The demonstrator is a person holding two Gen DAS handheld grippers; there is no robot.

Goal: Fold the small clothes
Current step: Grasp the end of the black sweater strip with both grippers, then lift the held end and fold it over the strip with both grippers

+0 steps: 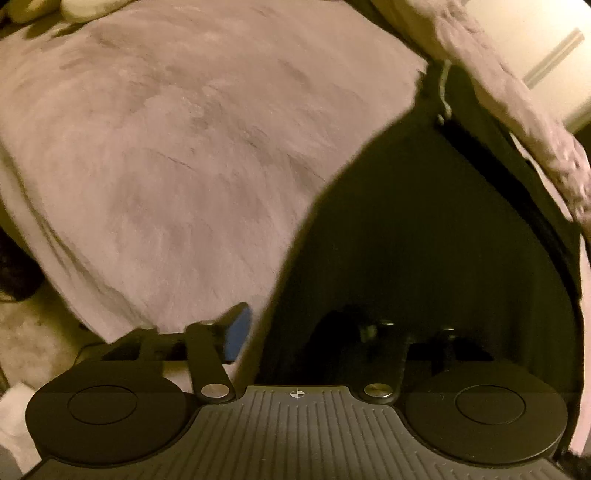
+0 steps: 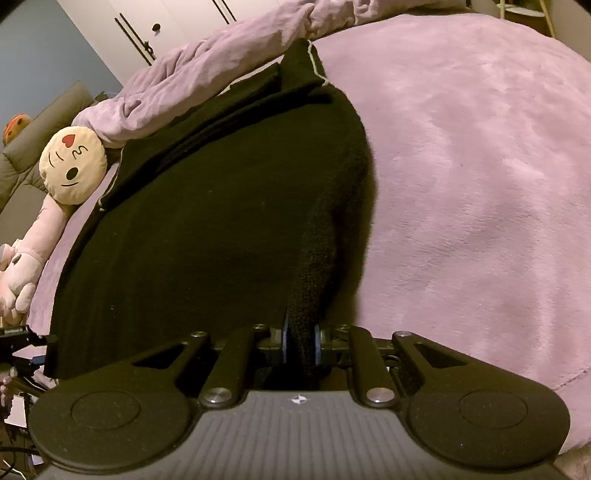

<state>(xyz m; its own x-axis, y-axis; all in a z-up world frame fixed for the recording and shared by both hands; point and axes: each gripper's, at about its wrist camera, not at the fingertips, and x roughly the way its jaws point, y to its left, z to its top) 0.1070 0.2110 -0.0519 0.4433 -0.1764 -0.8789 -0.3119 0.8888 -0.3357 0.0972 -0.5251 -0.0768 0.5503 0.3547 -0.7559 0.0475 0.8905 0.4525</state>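
A black garment [image 2: 207, 221] lies spread on a pink fleece blanket [image 2: 480, 184], with a pale trim at its far end. My right gripper [image 2: 300, 341] is shut on a raised fold of its near edge, the blue pads pinching the cloth from both sides. In the left wrist view the same black garment [image 1: 424, 240] fills the right half. My left gripper [image 1: 301, 330] stands at its edge with the jaws apart. Its left blue pad [image 1: 238, 332] is bare beside the cloth, and the other finger is lost in the dark fabric.
A bunched pink duvet [image 2: 221, 55] runs along the garment's far side. A round emoji pillow [image 2: 74, 166] and a pink plush toy [image 2: 22, 266] lie at the left. Wardrobe doors [image 2: 147, 22] stand behind. The blanket's edge [image 1: 55, 258] drops toward a pale rug.
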